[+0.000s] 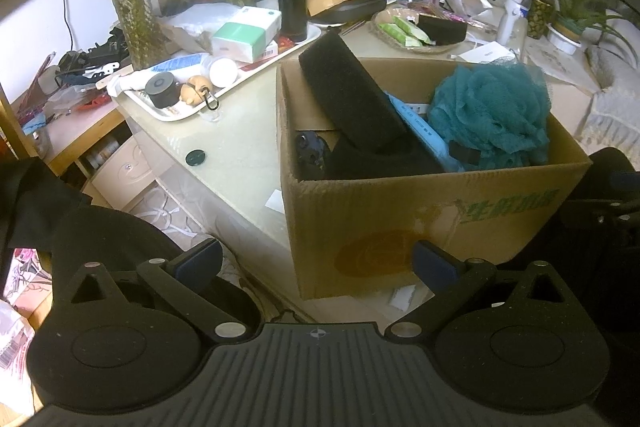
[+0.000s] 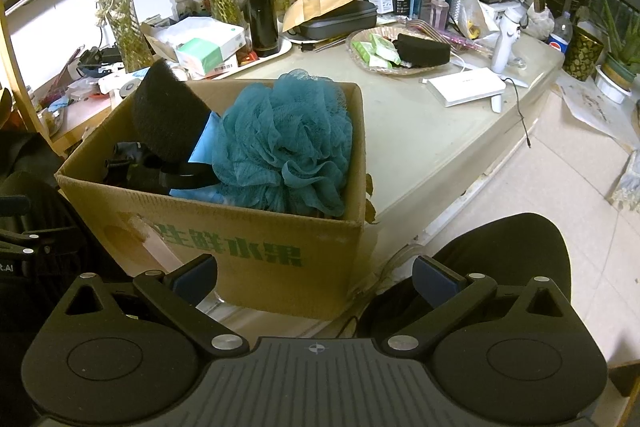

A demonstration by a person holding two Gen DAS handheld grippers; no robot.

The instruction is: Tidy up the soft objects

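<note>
Both views are dim with a cool bluish cast. The brightest light falls on the white wall at 10 o'clock, and soft sheen lies on the bench. The cardboard box is shadowed inside. Fisheye distortion bends straight lines toward the rims, the corners go black, and far clutter is soft and grainy.

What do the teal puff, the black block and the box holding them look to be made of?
Teal ruffled puff: gathered plastic netting, mesh visible at its edges. Black rectangular block: likely open-cell foam, matte and porous. Brown printed box: corrugated cardboard, dull with raw edges.
</note>
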